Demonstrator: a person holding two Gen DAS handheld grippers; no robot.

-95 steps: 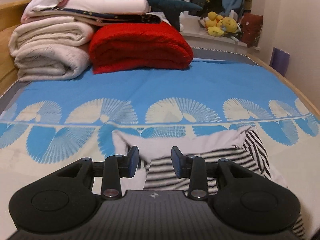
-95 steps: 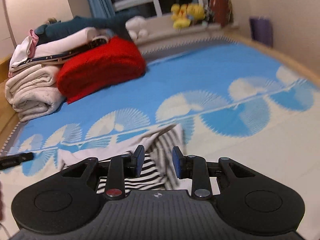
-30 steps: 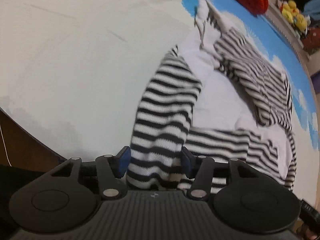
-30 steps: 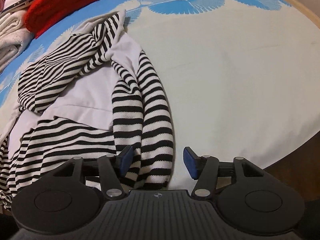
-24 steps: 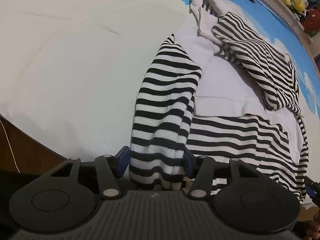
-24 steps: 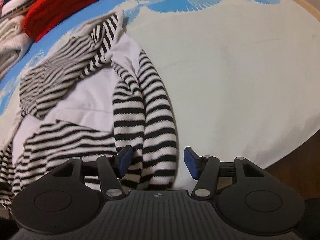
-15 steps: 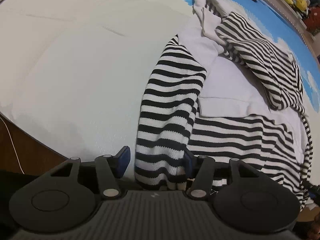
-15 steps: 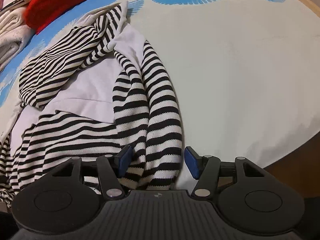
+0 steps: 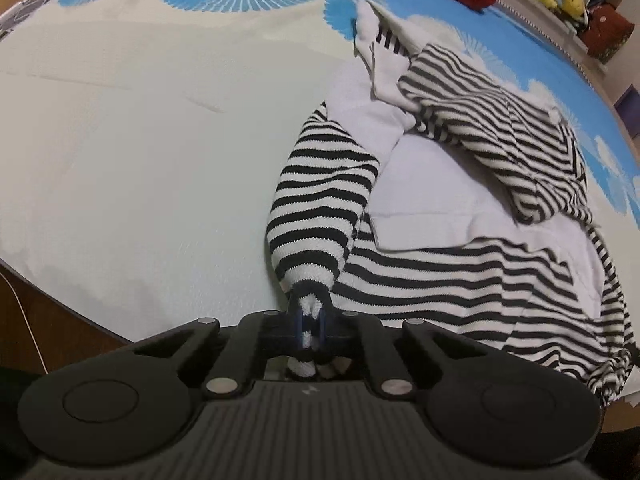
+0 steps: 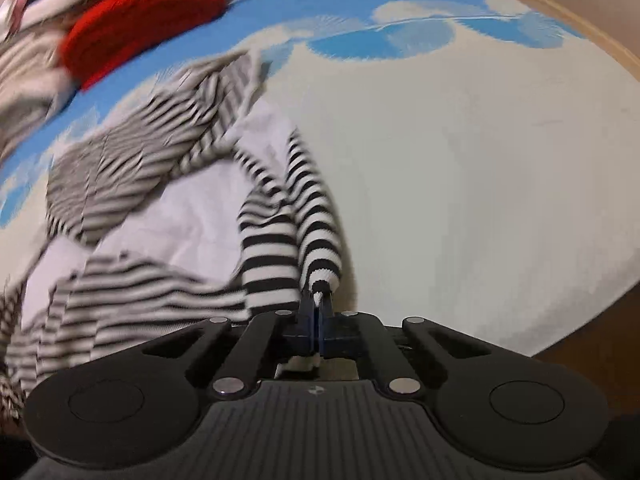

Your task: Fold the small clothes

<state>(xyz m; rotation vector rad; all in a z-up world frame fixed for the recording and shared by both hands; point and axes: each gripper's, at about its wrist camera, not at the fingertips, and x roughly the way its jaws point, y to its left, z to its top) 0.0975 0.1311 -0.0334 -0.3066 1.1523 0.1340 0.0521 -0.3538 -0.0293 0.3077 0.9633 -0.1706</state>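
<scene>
On the bed's pale sheet (image 9: 132, 168) the striped top (image 9: 472, 272) lies rumpled near the edge, and the left gripper (image 9: 310, 326) is clamped on its left cuff (image 9: 310, 304). Over to the right, the right gripper (image 10: 319, 320) is pinched tight on the other cuff (image 10: 322, 288). Best, I'd say, to draw both sleeves out level and taut, spreading the body flat before any fold goes in.

Motion blurs the striped garment (image 10: 132, 168) left of its sleeve (image 10: 316, 248); each cuff is hidden between closed jaws.
</scene>
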